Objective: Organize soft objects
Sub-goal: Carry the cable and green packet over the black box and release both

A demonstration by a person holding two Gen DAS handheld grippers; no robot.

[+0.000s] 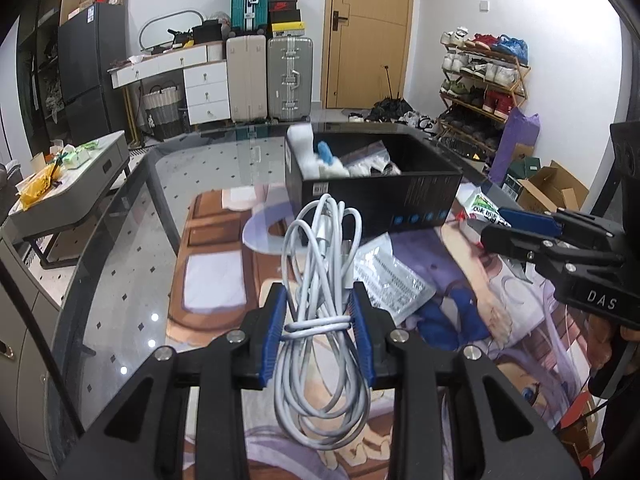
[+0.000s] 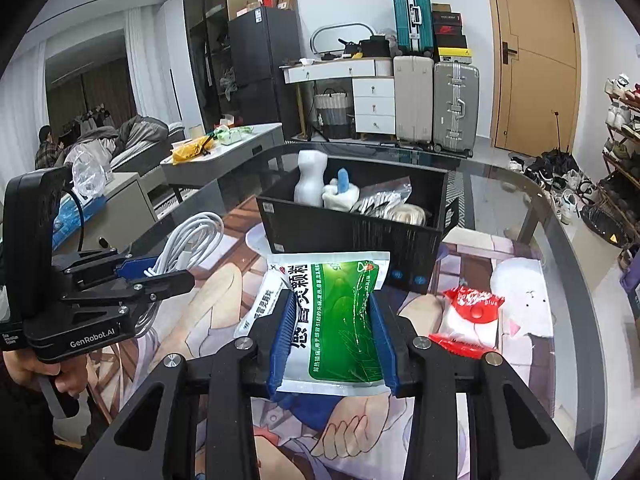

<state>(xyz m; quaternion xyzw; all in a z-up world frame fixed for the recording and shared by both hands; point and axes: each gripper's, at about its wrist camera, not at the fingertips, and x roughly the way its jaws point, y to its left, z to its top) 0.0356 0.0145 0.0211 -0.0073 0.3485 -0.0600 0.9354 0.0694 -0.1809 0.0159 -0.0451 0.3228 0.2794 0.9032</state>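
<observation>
My left gripper [image 1: 318,316] is shut on a coiled white cable [image 1: 320,280] and holds it above the printed mat, short of the black box [image 1: 380,194]. My right gripper [image 2: 332,336] is shut on a green and white medicine pouch [image 2: 332,320], held in front of the same black box [image 2: 352,236]. The box holds a white bottle [image 2: 310,180], a white and blue soft toy [image 2: 340,190] and a silvery bag [image 2: 380,200]. The left gripper with the cable [image 2: 188,244] shows at the left of the right wrist view. The right gripper [image 1: 496,224] shows at the right of the left wrist view.
A clear plastic packet [image 1: 390,276] lies on the mat near the box. A red and white packet [image 2: 468,320] lies on the mat at the right. The glass table's [image 2: 520,208] curved edge runs behind the box. Suitcases, drawers and a shoe rack stand by the far wall.
</observation>
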